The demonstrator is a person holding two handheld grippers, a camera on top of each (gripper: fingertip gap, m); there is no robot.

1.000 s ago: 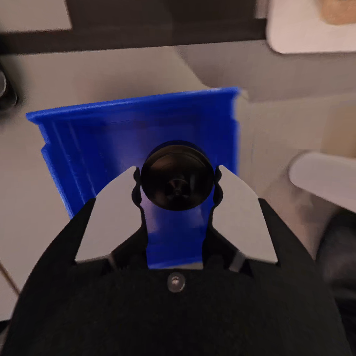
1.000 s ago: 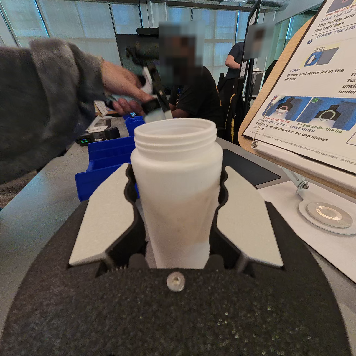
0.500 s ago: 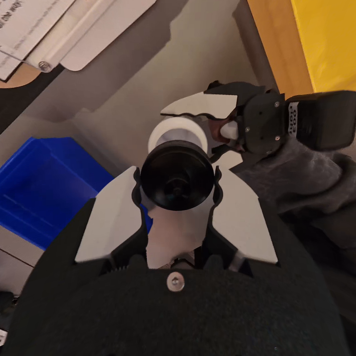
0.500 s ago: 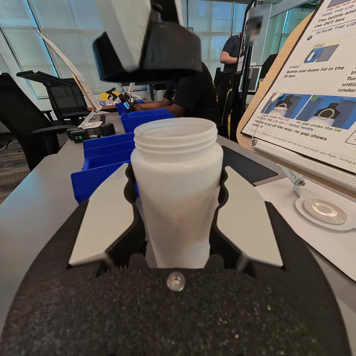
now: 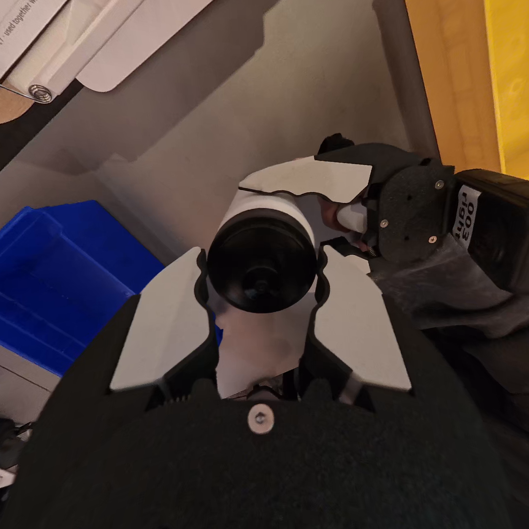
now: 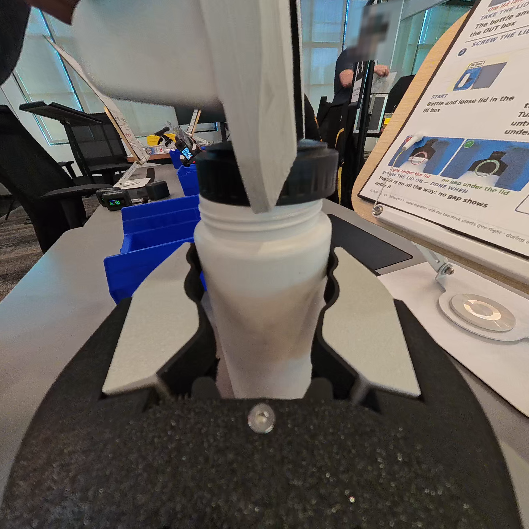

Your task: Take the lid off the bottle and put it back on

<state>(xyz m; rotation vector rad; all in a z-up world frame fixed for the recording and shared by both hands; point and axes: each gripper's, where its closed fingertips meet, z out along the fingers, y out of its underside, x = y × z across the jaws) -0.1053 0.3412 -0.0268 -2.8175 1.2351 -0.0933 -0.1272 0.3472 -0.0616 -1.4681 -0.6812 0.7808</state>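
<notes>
Over grey table (image 6: 57, 286), claws clamp ribbed black lid (image 6: 312, 174) and smooth white bottle (image 6: 263, 274).

Grey table (image 6: 51, 286), office chairs (image 6: 34, 177), windows (image 6: 37, 83)

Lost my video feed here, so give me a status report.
Left gripper shut on black lid, set on bottle mouth, threads showing below. Right gripper shut on white bottle, upright. Nothing in the way.

Open-plan office lab: glass walls (image 6: 40, 94), desk chairs (image 6: 43, 183), blue bins (image 6: 148, 243).
</notes>
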